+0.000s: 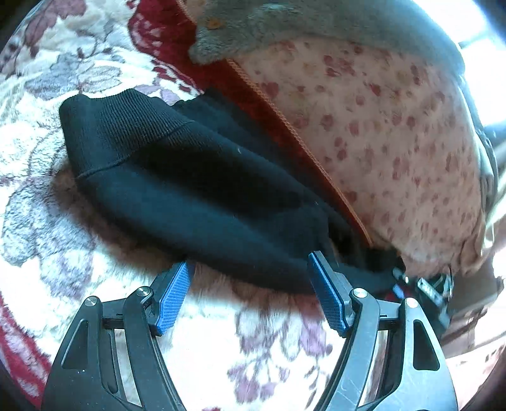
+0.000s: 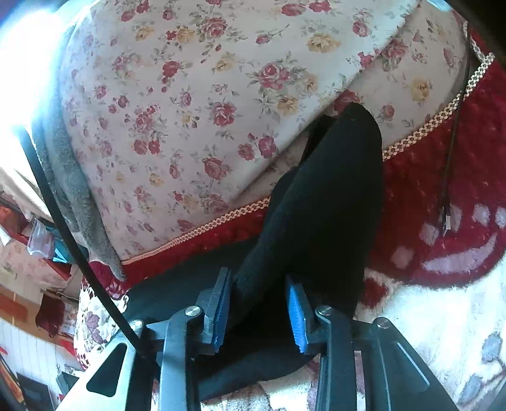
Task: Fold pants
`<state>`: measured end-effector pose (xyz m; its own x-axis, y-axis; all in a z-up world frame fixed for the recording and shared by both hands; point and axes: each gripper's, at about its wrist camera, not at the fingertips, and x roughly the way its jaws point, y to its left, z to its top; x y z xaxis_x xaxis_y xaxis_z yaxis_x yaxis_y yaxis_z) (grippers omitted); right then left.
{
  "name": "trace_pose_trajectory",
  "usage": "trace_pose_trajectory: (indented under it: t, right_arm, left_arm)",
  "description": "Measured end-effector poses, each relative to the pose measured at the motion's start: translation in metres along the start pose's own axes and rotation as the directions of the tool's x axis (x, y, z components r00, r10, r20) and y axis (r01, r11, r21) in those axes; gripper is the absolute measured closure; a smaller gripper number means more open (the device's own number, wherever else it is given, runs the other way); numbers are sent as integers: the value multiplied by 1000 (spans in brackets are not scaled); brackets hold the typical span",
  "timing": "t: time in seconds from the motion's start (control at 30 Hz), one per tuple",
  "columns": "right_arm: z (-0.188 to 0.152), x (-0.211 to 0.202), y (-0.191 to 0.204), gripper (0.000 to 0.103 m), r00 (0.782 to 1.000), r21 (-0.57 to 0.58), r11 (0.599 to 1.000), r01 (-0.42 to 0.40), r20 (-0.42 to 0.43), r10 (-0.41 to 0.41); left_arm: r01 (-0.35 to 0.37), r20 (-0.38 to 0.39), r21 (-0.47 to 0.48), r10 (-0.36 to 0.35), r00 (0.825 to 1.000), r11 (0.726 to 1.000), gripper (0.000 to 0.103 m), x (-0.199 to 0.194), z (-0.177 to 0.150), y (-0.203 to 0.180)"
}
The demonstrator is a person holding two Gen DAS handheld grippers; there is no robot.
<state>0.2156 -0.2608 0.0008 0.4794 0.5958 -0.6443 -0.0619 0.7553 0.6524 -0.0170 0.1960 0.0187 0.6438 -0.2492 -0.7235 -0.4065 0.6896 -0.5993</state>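
Observation:
The black pants (image 1: 189, 177) lie bunched on a cream and red floral rug (image 1: 63, 79), with a ribbed cuff (image 1: 120, 126) at the upper left. My left gripper (image 1: 249, 268) is open, its blue pads at the near edge of the fabric, nothing between them. In the right wrist view the black pants (image 2: 325, 205) rise in a fold between the blue pads. My right gripper (image 2: 257, 284) stands partly open with the cloth between its fingers; the pads do not press it.
A rose-print bedspread (image 2: 196, 104) hangs beside the pants, with a grey blanket (image 1: 268, 25) over it. A black cable (image 2: 455, 126) and a plug lie on the red rug border (image 2: 442, 189). Cluttered shelves (image 2: 31, 237) stand at the left.

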Motion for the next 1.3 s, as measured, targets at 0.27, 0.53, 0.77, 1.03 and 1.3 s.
trace_pose_trajectory:
  t: [0.27,0.53,0.77,1.03,1.3]
  right_arm:
    - [-6,-11,6,92,999,-42,999,-23,35,24]
    - [-29,-48,10,95,995,-55,997,-51,84,56]
    - [-82,-105,14,97,987,-39,994,-101,125,105]
    - [-193,-128,-12,97,986,63,985,-159,54,156]
    - [-218,-156,-59,61,987,240,961,-134,115,109]
  left_arm:
    - [12,-15,-30,-12,1000,999,62,19,16,-2]
    - [59,-66,47,-56,996,997,92,4,15,6]
    - [105,-50,120,-99,994,987,94,-38,13,11]
    - [3,-27,186,2,1000,982,97,-57,5,38]
    - [-79,29,185,75,997,980,93,-69,5,51]
